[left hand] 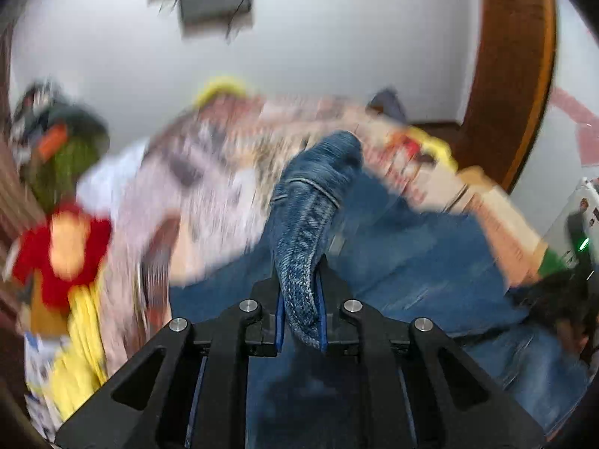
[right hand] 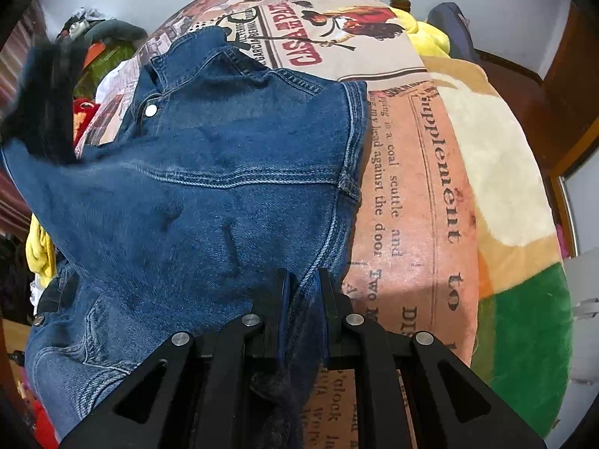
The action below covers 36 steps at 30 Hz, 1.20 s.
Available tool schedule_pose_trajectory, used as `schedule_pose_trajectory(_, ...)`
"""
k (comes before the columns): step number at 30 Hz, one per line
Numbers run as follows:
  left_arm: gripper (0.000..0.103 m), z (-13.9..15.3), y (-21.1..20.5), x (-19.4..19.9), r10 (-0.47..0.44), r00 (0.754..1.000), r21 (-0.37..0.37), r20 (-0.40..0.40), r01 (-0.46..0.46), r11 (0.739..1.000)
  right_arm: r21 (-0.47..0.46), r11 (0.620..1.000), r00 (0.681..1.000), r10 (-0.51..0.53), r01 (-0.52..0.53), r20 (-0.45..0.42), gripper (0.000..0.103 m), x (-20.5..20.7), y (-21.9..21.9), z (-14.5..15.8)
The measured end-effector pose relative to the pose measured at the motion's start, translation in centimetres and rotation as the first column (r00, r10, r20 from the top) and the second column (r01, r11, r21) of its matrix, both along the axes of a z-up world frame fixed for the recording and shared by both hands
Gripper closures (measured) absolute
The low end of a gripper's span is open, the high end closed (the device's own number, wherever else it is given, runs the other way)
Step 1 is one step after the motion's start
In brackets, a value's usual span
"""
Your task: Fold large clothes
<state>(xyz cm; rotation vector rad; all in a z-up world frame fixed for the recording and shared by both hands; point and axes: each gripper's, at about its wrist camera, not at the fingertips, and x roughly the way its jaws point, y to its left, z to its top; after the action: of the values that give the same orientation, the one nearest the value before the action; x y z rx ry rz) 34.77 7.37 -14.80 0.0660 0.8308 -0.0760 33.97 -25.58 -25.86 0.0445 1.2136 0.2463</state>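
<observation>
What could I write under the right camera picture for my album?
The right gripper pinches the edge of a blue denim jacket spread over a newspaper-print bedcover.

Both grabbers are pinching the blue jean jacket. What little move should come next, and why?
Probably carry the pinched sleeve across and lay it on the denim jacket. The left gripper and the right gripper each clamp denim, and the jacket already lies spread over the printed bedspread.

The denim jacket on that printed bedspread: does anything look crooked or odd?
Yes. The denim jacket lies askew and rumpled on the printed bedspread, with one twisted strip pinched in the left claw and an edge in the right claw.
</observation>
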Motion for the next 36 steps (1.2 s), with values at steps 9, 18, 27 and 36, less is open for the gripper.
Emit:
schedule_pose_trajectory(9,0.084,-11.4,7.3,-3.5,0.129,0.958,-0.148,-0.255,-0.170,0.974,-0.058,0.998,1.000,0.005,-0.005,0.004,0.094,-0.3,1.0,-0.1)
schedule_pose_trajectory(18,0.074,-11.3,9.9,-5.5,0.133,0.954,-0.205,-0.269,-0.192,0.960,-0.089,0.996,1.000,0.017,-0.017,-0.009,0.094,0.5,1.8,1.7)
schedule_pose_trajectory(27,0.035,-11.9,12.6,-7.7,0.222,0.927,-0.143,-0.302,-0.274,0.951,-0.091,0.988,0.992,0.129,-0.128,0.005,0.094,2.1,5.5,2.2)
schedule_pose_trajectory(36,0.024,-14.1,11.6,-7.2,0.230,0.912,-0.058,-0.339,-0.264,0.963,-0.276,0.946,0.973,0.207,-0.172,0.103,0.093,0.3,4.6,0.1)
